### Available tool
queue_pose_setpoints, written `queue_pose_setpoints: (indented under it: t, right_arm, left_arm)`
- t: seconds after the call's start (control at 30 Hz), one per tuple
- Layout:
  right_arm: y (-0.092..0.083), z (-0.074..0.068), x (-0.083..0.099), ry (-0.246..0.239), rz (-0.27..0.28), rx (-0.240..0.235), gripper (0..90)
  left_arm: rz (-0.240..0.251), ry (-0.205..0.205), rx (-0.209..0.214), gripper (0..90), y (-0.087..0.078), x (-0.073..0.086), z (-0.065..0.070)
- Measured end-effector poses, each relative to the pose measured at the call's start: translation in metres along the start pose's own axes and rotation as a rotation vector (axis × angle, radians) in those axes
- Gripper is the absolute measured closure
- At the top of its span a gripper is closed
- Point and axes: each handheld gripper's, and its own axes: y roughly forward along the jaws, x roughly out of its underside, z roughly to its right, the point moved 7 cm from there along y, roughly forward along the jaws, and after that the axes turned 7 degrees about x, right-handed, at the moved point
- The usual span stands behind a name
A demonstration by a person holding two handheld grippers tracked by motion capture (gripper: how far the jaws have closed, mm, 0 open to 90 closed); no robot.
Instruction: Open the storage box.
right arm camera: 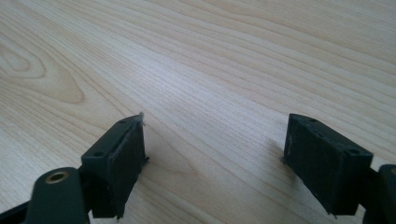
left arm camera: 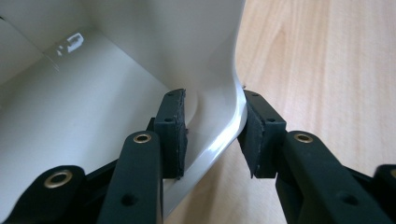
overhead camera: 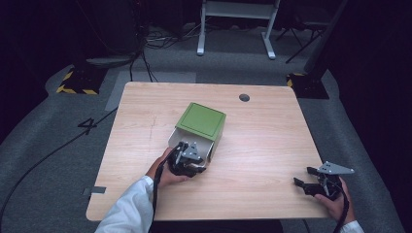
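Observation:
A box with a green outside point(overhead camera: 200, 120) and a white inside point(left arm camera: 93, 93) lies on its side on the wooden table point(overhead camera: 262, 141), its mouth turned toward the person. My left gripper point(overhead camera: 190, 150) is at that mouth. Its jaws straddle the box's side wall point(left arm camera: 219, 70), one pad point(left arm camera: 171, 135) inside and the other pad point(left arm camera: 261, 140) outside against the rim. A small gap shows at the inner pad, so my left gripper point(left arm camera: 212, 133) is open around the wall. My right gripper point(overhead camera: 304, 176) rests low at the table's front right, open over bare wood point(right arm camera: 210, 70), its pads point(right arm camera: 121, 158) wide apart.
A round cable hole point(overhead camera: 244, 97) sits near the table's far edge. Beyond the table stand a white desk frame point(overhead camera: 238, 19) and yellow-black striped stand bases point(overhead camera: 77, 83). Cables run over the grey floor point(overhead camera: 48, 155) to the left.

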Motion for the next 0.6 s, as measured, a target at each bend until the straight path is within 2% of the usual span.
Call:
queue_pose_setpoints:
  t: [0.07,0.2,0.6]
  right_arm:
    - [0.0,0.0,0.0,-0.003,0.0,0.002,20.6]
    - [0.0,0.0,0.0,-0.001,0.0,0.001,20.6]
    - [0.0,0.0,0.0,-0.002,-0.001,0.002,20.6]
  left_arm:
    - [-0.002,-0.002,0.002,63.3,-0.001,0.004,0.005]
    - [-0.019,0.02,-0.006,63.4,-0.003,0.009,0.011]
    - [-0.008,0.025,-0.001,64.2,-0.012,0.021,0.031]
